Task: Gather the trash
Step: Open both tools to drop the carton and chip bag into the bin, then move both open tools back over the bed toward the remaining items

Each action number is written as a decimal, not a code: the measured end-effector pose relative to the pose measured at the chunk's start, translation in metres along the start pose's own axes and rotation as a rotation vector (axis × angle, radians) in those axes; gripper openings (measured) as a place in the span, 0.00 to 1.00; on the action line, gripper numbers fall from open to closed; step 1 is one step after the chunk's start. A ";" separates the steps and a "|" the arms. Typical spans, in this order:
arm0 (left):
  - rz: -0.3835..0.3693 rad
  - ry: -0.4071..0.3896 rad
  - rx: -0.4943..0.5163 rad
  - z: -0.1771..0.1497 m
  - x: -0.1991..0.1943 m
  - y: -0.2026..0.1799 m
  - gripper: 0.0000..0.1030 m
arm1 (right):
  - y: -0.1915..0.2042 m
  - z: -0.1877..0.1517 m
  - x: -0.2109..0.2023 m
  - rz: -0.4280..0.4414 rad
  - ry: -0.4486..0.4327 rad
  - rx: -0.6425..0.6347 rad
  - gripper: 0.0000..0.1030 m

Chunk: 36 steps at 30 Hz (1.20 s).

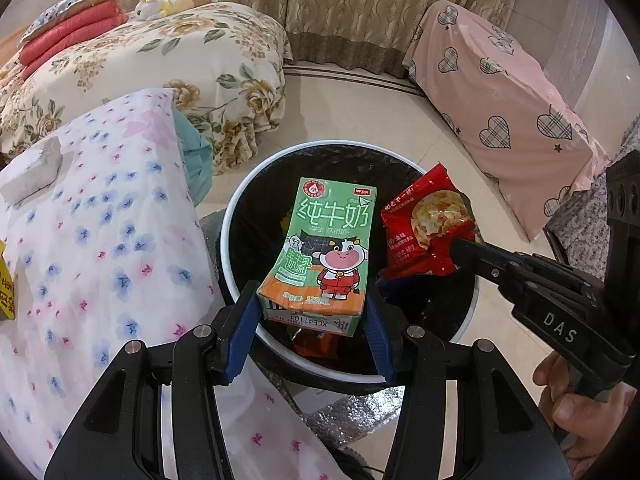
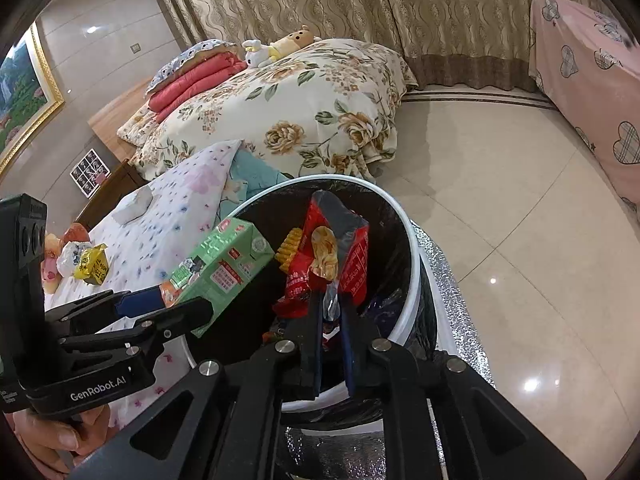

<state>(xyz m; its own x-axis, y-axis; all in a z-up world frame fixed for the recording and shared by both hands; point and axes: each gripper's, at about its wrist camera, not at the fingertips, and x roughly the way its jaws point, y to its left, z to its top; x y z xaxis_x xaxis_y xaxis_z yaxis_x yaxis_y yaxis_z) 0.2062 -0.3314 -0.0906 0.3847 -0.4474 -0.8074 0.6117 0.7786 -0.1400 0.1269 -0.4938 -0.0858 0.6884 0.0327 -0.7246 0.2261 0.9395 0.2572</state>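
While the left gripper (image 1: 314, 312) hugs the carton (image 1: 322, 248) mid-frame and the right gripper (image 2: 330, 312) pinches the wrapper (image 2: 328, 256), let go over the bin (image 1: 240, 204).

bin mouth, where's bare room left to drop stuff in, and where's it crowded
Free: the far, dark part of the bin, between its white rim and the milk carton, over the black liner.
Crowded: the near and right side, where the left tongs hold the carton and the right tongs hold the red snack bag.
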 end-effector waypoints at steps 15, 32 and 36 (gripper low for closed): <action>0.048 -0.110 -0.112 -0.044 -0.063 0.039 0.74 | 0.022 -0.005 -0.028 0.053 -0.063 0.020 0.64; 0.262 -0.172 -0.415 -0.125 -0.135 0.176 0.77 | 0.138 -0.021 -0.011 0.220 0.018 -0.110 0.77; 0.298 -0.180 -0.458 -0.138 -0.143 0.198 0.77 | 0.164 -0.023 0.000 0.245 0.039 -0.142 0.77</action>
<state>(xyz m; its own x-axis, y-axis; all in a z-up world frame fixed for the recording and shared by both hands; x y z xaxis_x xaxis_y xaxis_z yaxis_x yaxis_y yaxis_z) 0.1764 -0.0525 -0.0819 0.6309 -0.2163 -0.7451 0.1123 0.9757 -0.1882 0.1484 -0.3319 -0.0588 0.6831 0.2753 -0.6765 -0.0444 0.9402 0.3378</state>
